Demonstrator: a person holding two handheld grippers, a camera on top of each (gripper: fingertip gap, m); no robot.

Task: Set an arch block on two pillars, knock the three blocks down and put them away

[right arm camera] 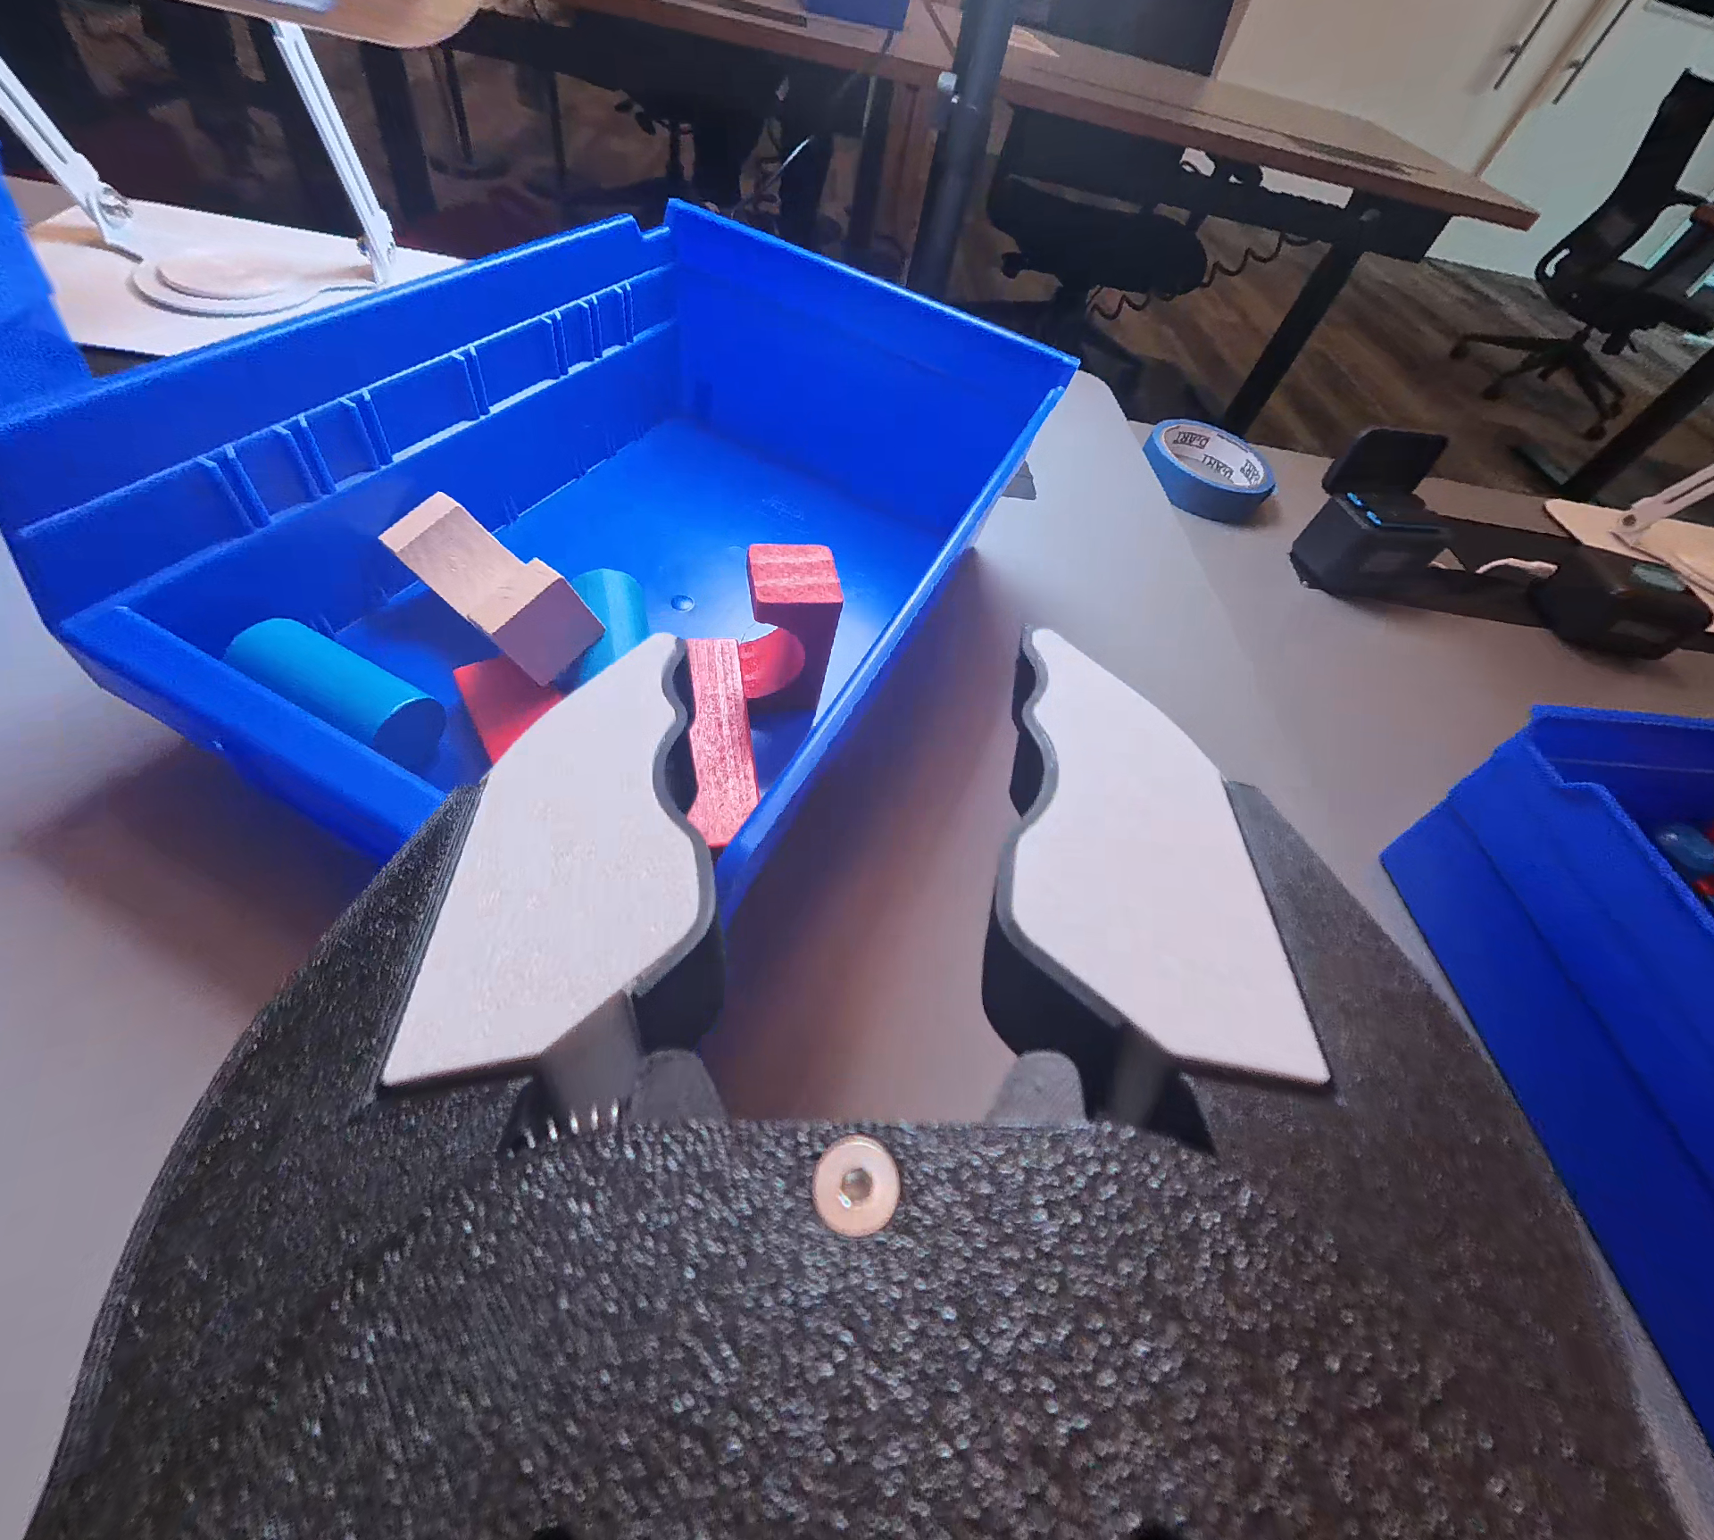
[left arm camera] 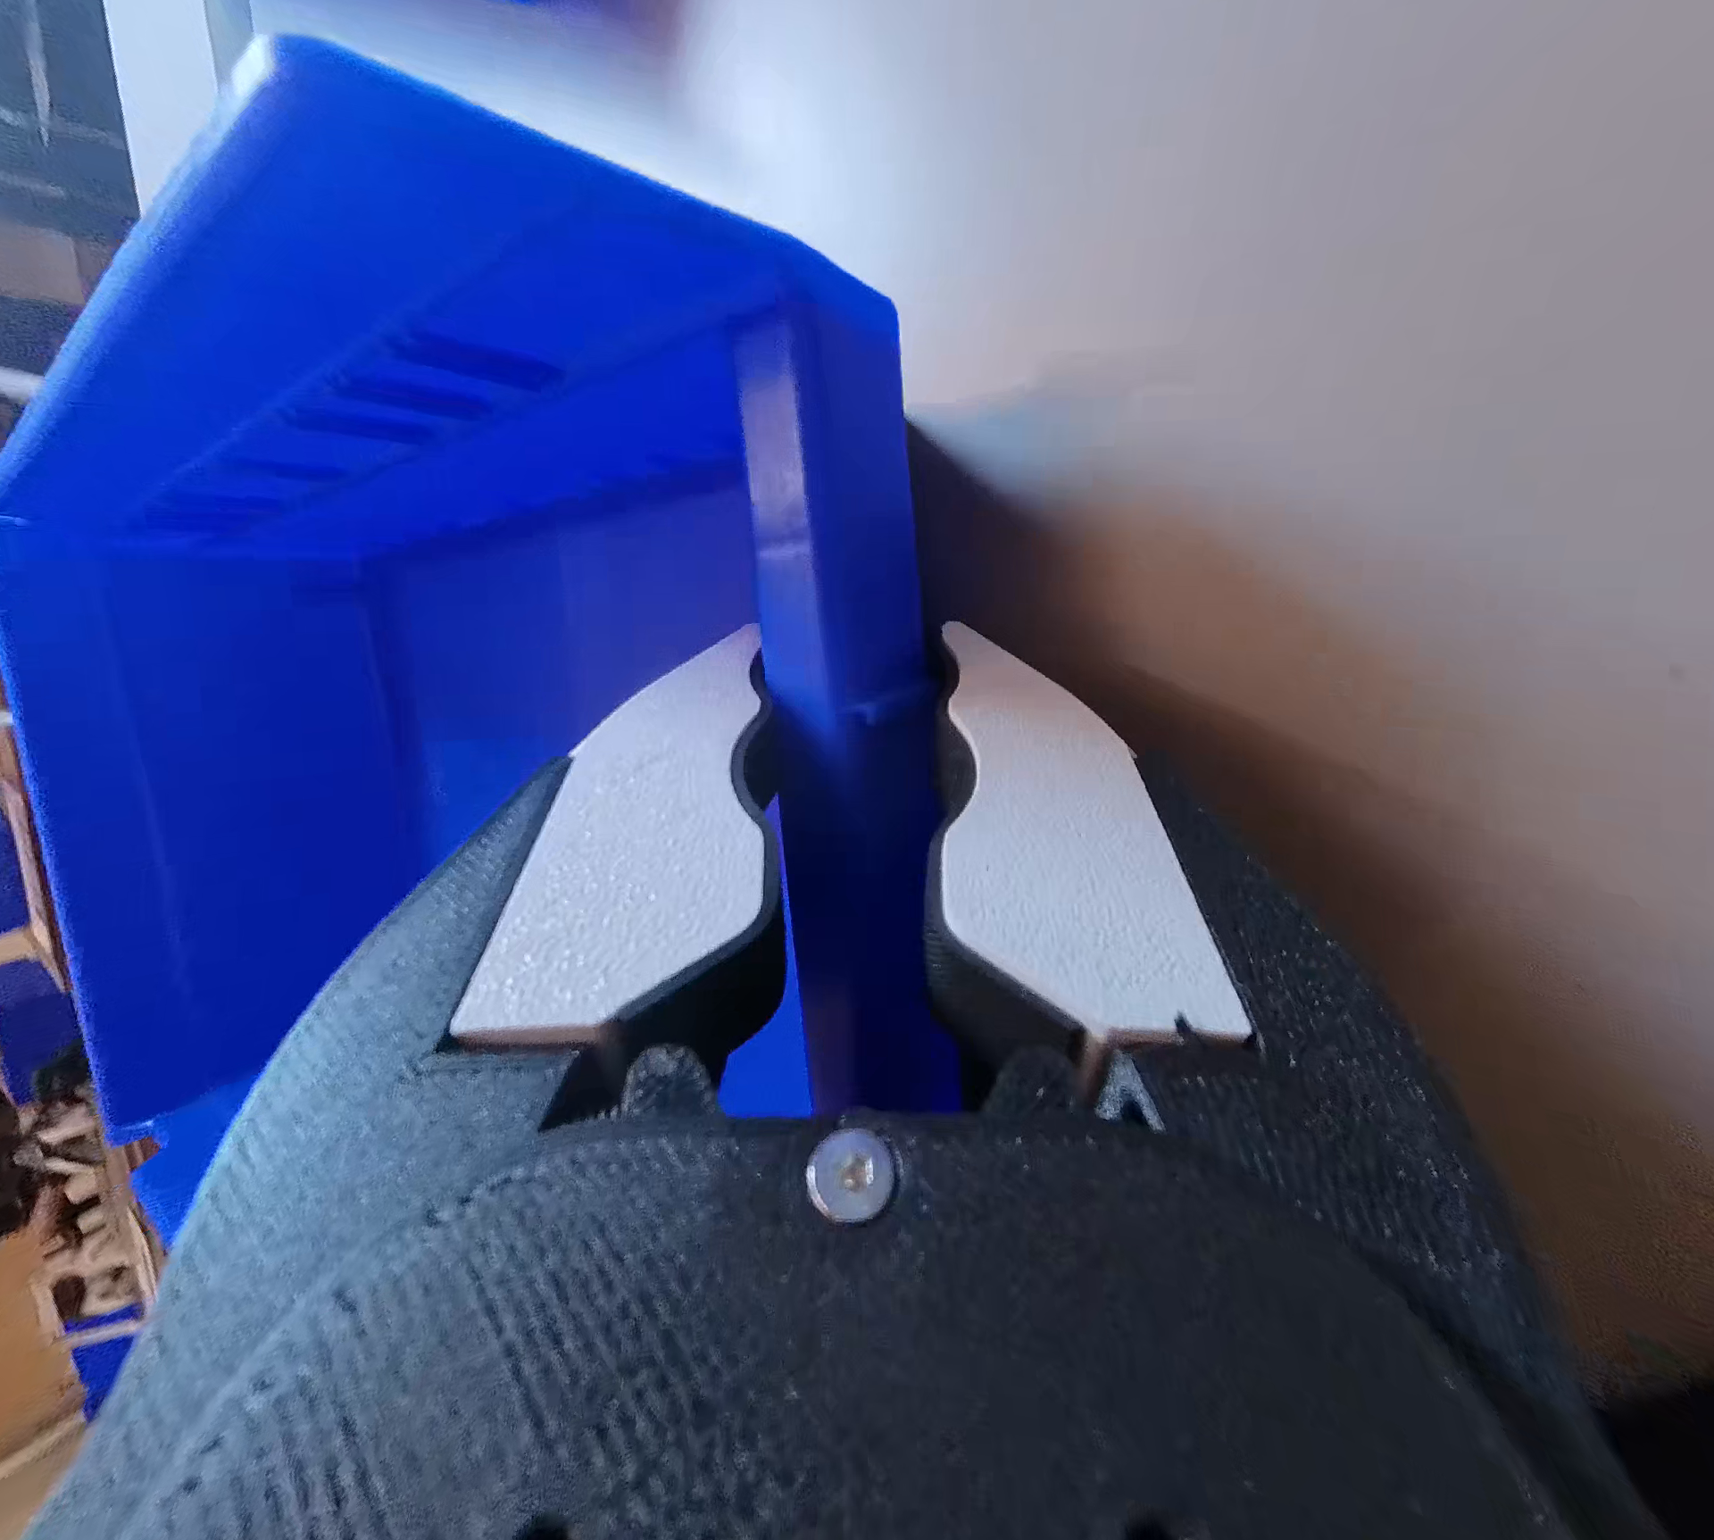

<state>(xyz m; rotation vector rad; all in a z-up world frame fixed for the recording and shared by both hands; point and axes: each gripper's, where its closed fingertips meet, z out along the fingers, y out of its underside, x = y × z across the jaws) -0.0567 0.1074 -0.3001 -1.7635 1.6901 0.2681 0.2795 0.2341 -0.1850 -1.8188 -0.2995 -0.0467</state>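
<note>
Grey table [right arm camera: 1159,661] across middle and lower right wrist view. Centre left on it: big blue bin [right arm camera: 872,290], apparently tipped toward lower left of frame; fills left half of left wrist view too [left arm camera: 371,290], blurred there. Second blue bin [right arm camera: 1530,939] at right edge, well apart.

Left gripper [left arm camera: 849,642], lower centre of its view: pinching the blue bin's wall, fingers pressed onto the plastic. Right gripper [right arm camera: 849,642], lower centre: spread wide, nothing between fingers, above bare table just beside the bin's near wall.

All blocks inside the bin, toward its lower end:
- wooden arch block [right arm camera: 492,582] leaning on teal cylinder [right arm camera: 612,610]
- second teal cylinder [right arm camera: 334,688] farther left
- red arch block [right arm camera: 793,596] touching red flat piece [right arm camera: 719,735]; one piece or two, cannot tell

Likely step: steadying or tipping the bin for access to blocks; start or final put-away, cannot tell.

To do it well: keep left pinch firm, tilt slowly to stop cylinders rolling. Bring right gripper over the rim, take wooden arch first by its flat sides. Grip cylinders squarely; curved sides likely slippery.

Blue tape roll [right arm camera: 1206,471] upper right, irrelevant.
</note>
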